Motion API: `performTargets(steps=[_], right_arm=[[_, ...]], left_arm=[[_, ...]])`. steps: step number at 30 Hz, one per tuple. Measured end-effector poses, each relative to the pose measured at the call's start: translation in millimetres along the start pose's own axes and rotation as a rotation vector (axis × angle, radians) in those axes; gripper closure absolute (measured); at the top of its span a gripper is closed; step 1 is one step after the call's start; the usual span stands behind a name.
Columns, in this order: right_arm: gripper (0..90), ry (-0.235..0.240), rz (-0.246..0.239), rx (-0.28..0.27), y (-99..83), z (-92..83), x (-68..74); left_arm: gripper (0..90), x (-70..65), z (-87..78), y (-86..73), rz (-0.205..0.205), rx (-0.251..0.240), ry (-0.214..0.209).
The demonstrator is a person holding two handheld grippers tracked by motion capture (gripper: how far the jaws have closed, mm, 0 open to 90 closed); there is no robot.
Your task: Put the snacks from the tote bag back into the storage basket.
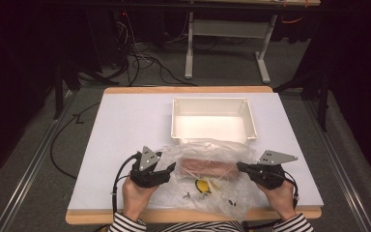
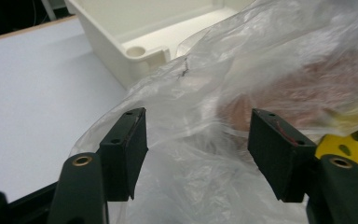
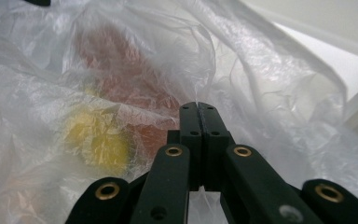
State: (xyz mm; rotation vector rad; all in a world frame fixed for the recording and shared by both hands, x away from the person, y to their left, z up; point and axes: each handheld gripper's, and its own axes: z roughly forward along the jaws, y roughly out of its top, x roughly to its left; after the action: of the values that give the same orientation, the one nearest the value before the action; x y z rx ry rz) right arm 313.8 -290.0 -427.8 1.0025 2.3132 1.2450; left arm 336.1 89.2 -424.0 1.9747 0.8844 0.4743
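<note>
A crumpled clear plastic bag (image 1: 222, 195) lies on the white table near the front edge. Inside it are a pinkish-brown block (image 1: 210, 168) and a yellow piece (image 1: 202, 185). My left gripper (image 1: 166, 169) is at the bag's left edge. In the left gripper view it (image 2: 198, 140) stands open, with loose bag film (image 2: 242, 60) between the jaws and the pads clear of it. My right gripper (image 1: 241, 166) is at the bag's right side. In the right gripper view it (image 3: 199, 109) is shut, with thin bag film (image 3: 261, 70) pinched at the tips.
A white rectangular bin (image 1: 212, 100) stands empty just beyond the bag, and its corner (image 2: 116, 42) lies close ahead of the left jaws. The table (image 1: 125, 125) has bare surface to the left. Small dark bits (image 1: 187, 195) lie under the bag's front.
</note>
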Motion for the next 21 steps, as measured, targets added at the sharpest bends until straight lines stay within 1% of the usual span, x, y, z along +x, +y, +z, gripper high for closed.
performTargets(steps=[1, 2, 3, 4, 5, 6, 7, 9, 10, 11, 14, 15, 16, 18, 20, 21], right_arm=[[90.0, -0.001, 0.008, -0.005, 0.9, -0.7, -1.9], [90.0, 0.0, 0.018, -0.009, 2.7, -1.1, -6.3], [90.0, -0.005, 0.021, -0.008, 3.4, -1.3, -8.0], [90.0, -0.005, 0.021, -0.008, 3.4, -1.3, -8.0], [90.0, -0.013, 0.026, -0.009, 4.7, -1.3, -12.1], [90.0, -0.014, 0.031, -0.01, 4.9, -1.1, -13.3], [90.0, -0.019, 0.035, -0.01, 5.1, -0.7, -14.9], [90.0, -0.027, 0.045, -0.005, 4.9, 1.4, -18.2], [90.0, -0.027, 0.045, -0.005, 4.9, 1.4, -18.2], [90.0, -0.033, 0.046, 0.0, 4.2, 3.2, -20.2], [90.0, -0.043, 0.074, 0.024, 0.8, 10.6, -27.0], [90.0, -0.044, 0.09, 0.046, -1.9, 15.4, -31.3], [90.0, -0.044, 0.09, 0.046, -1.9, 15.4, -31.3], [90.0, -0.046, 0.109, 0.068, -5.4, 22.2, -36.3], [90.0, -0.049, 0.112, 0.075, -6.7, 24.4, -37.5], [90.0, -0.048, 0.127, 0.094, -9.2, 28.6, -39.2]], left_arm=[[36.4, 0.9, 3.0, 0.0, -0.008, 0.01, 0.01], [35.4, 3.6, 8.7, -0.4, -0.023, 0.033, 0.007], [35.4, 4.7, 11.6, -0.9, -0.029, 0.038, 0.004], [35.6, 4.7, 11.6, -0.9, -0.029, 0.038, 0.004], [36.0, 5.9, 17.1, -2.1, -0.03, 0.056, 0.0], [36.4, 5.9, 17.1, -2.1, -0.03, 0.056, 0.0], [37.4, 6.8, 22.0, -3.4, -0.032, 0.072, -0.01], [40.5, 8.2, 26.8, -4.6, -0.035, 0.087, -0.02], [41.6, 8.2, 26.8, -4.6, -0.035, 0.087, -0.02], [41.6, 9.4, 29.9, -5.3, -0.041, 0.096, -0.024], [43.2, 12.5, 36.2, -7.0, -0.061, 0.109, -0.029], [42.8, 12.8, 39.8, -7.9, -0.061, 0.113, -0.024], [42.6, 12.8, 39.8, -7.9, -0.061, 0.113, -0.024], [42.1, 13.6, 42.5, -8.5, -0.067, 0.112, -0.023], [41.9, 15.4, 45.3, -9.6, -0.084, 0.105, -0.02], [41.6, 16.8, 47.1, -10.5, -0.096, 0.102, -0.023]])
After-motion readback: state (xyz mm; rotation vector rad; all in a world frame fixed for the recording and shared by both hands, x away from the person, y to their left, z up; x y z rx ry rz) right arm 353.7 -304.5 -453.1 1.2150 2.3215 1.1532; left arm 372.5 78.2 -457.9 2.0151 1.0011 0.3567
